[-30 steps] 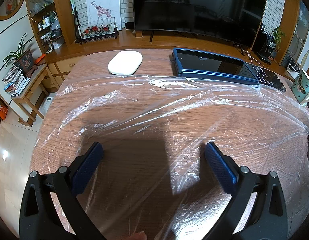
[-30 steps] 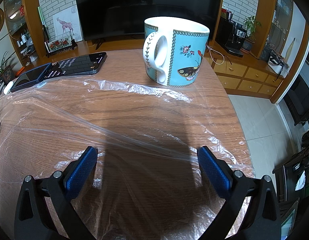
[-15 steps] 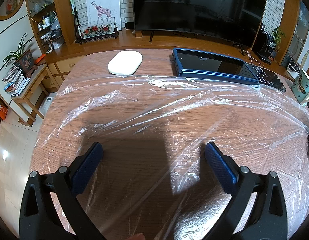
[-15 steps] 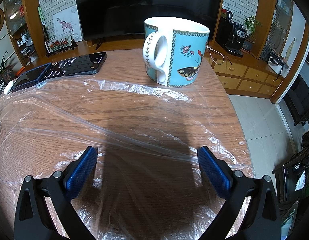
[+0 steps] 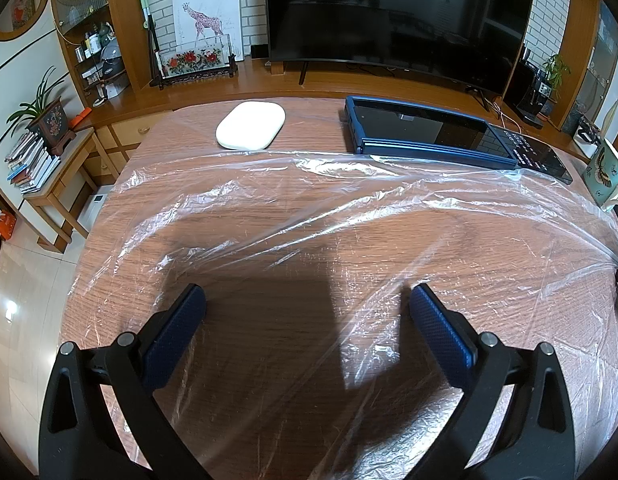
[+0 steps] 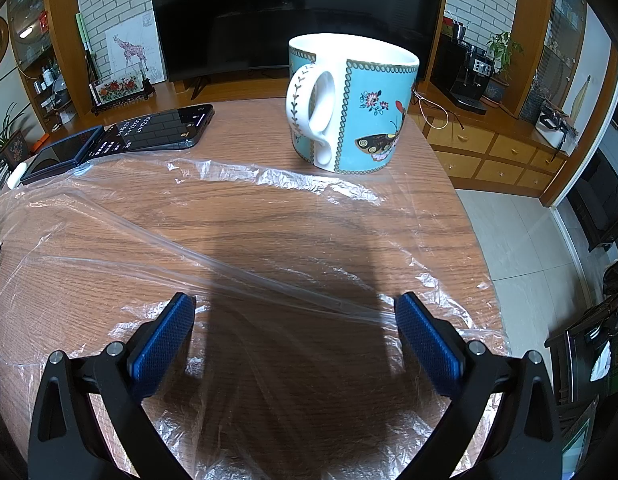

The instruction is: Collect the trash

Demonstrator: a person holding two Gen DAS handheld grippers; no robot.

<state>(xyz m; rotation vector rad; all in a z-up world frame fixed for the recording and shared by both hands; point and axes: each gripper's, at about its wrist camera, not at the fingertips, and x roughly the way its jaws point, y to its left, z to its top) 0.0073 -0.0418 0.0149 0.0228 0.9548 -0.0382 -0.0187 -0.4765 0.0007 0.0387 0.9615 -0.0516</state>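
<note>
Bright, even indoor light in both wrist views, everything sharp, no motion blur. A hard dark shadow falls on the wooden table (image 5: 269, 216) straight ahead of the left gripper (image 5: 307, 306), between its fingers. Same in front of the right gripper (image 6: 295, 314). The clear plastic sheet (image 5: 349, 200) glints white along its creases. Floor tiles far left catch glare. Heavy fisheye bending, with black vignette in the corners. The dark TV screen (image 5: 397, 12) ahead carries dim reflections.

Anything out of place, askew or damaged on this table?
Only the clear plastic sheet: it lies crumpled and wrinkled across the wooden table, its far edge bunched up just short of the mug and the phone. The mug stands upright; nothing looks spilled or broken.
</note>
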